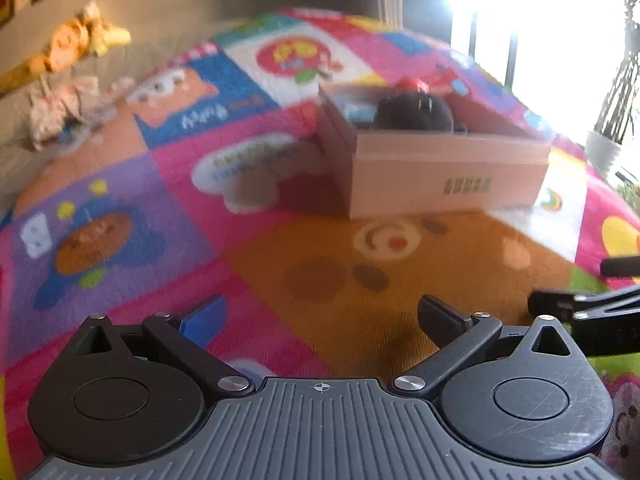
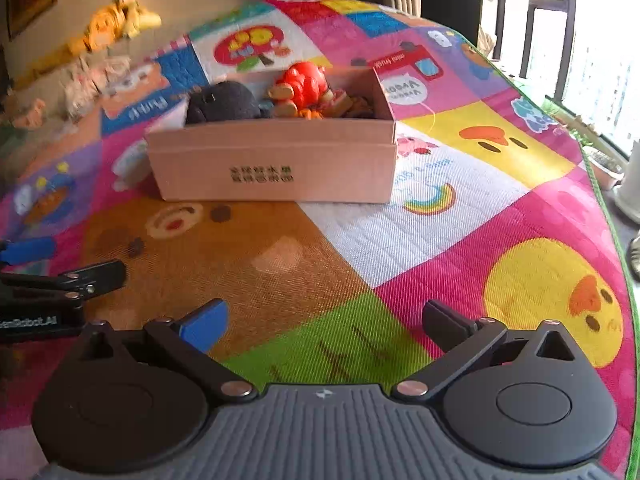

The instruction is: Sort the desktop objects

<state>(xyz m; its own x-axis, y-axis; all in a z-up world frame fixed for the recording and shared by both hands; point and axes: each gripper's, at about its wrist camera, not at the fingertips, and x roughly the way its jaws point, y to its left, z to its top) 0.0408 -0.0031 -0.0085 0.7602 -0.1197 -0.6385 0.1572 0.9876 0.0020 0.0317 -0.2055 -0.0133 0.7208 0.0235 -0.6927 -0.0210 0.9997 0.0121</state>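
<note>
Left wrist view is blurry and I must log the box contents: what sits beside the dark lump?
Observer: In the cardboard box, a red toy lies right of the dark plush.
Operator: Anything else in there?
Observer: Small brown and orange pieces, too small to identify.
Operator: Is the right gripper holding something?
Observer: No, the right gripper is open and empty above the play mat.

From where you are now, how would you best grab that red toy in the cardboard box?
Probably from above: the red toy pokes up over the cardboard box walls, which block a side approach. Close the jaws across its rounded top, coming down clear of the dark plush beside it.
</note>
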